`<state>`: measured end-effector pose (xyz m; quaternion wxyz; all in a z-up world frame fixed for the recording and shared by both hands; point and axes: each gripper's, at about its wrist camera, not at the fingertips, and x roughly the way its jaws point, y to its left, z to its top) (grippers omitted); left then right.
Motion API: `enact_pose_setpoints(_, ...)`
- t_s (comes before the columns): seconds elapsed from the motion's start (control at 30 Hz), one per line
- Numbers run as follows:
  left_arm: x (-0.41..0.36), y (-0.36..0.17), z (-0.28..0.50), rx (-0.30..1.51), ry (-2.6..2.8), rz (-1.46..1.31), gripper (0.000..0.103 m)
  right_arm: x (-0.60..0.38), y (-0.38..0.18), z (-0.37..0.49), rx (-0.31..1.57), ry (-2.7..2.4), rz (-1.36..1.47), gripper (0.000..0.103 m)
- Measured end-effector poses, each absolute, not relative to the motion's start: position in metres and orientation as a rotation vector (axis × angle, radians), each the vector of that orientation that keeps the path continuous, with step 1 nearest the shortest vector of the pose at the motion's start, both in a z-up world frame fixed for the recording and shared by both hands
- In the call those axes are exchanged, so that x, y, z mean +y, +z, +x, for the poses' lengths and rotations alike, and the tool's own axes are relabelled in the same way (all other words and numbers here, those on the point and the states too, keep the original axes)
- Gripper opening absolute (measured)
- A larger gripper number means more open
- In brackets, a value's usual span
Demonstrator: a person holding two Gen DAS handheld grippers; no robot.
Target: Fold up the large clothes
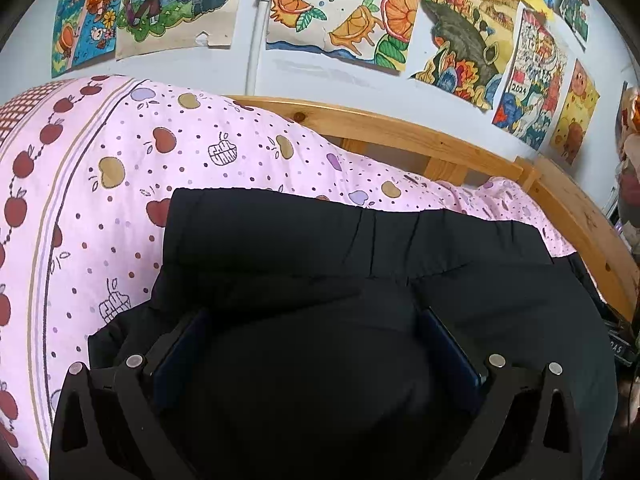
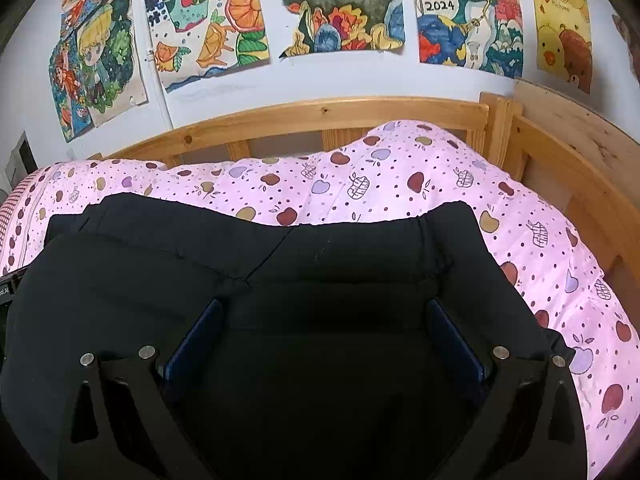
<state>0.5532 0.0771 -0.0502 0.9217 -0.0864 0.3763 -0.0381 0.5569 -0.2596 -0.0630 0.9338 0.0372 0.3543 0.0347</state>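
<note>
A bulky black padded garment (image 1: 360, 240) lies in a thick folded bundle on a pink apple-print quilt (image 1: 100, 184). My left gripper (image 1: 314, 316) is low over it with its blue-padded fingers (image 1: 182, 344) spread wide, and a mound of the black fabric bulges up between them. In the right wrist view the same black garment (image 2: 320, 252) fills the foreground, its far edge resting on the quilt (image 2: 400, 184). My right gripper (image 2: 326, 304) is also open wide, fingers (image 2: 200, 332) on either side of a fold, pressing down into the fabric.
A pine bed rail (image 1: 400, 132) (image 2: 320, 116) runs behind the quilt, with a corner post (image 2: 500, 128) at the right. Children's drawings (image 2: 340, 8) and a white pipe (image 1: 256, 40) are on the wall. Clutter (image 1: 628, 184) stands beyond the bed's right side.
</note>
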Motion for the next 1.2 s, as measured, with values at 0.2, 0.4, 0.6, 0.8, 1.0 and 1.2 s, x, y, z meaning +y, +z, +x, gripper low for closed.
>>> enact_pose_setpoints(0.2, 0.083, -0.051, 0.543, 0.734, -0.111, -0.216, 0.103, -0.257, -0.057, 0.537, 0.637, 0.042, 0.047, 0.099)
enact_pose_setpoints(0.4, 0.091, -0.039, 0.530, 0.690, -0.142, -0.251, 0.103, -0.268, -0.039, 0.511, 0.530, 0.016, 0.063, 0.099)
enact_pose_setpoints(0.6, 0.119, -0.011, 0.512, 0.621, -0.152, -0.390, 0.103, -0.285, -0.015, 0.493, 0.486, -0.043, 0.074, 0.099)
enact_pose_setpoints(0.8, 0.151, 0.018, 0.492, 0.594, -0.119, -0.405, 0.103, -0.290, 0.012, 0.473, 0.471, -0.049, 0.016, 0.099)
enact_pose_setpoints(1.0, 0.178, 0.016, 0.470, 0.657, -0.132, -0.365, 0.103, -0.291, 0.023, 0.451, 0.493, 0.013, -0.027, 0.099)
enact_pose_setpoints(1.2, 0.175, -0.020, 0.454, 0.775, -0.205, -0.308, 0.103, -0.303, 0.009, 0.438, 0.563, 0.033, -0.073, 0.099)
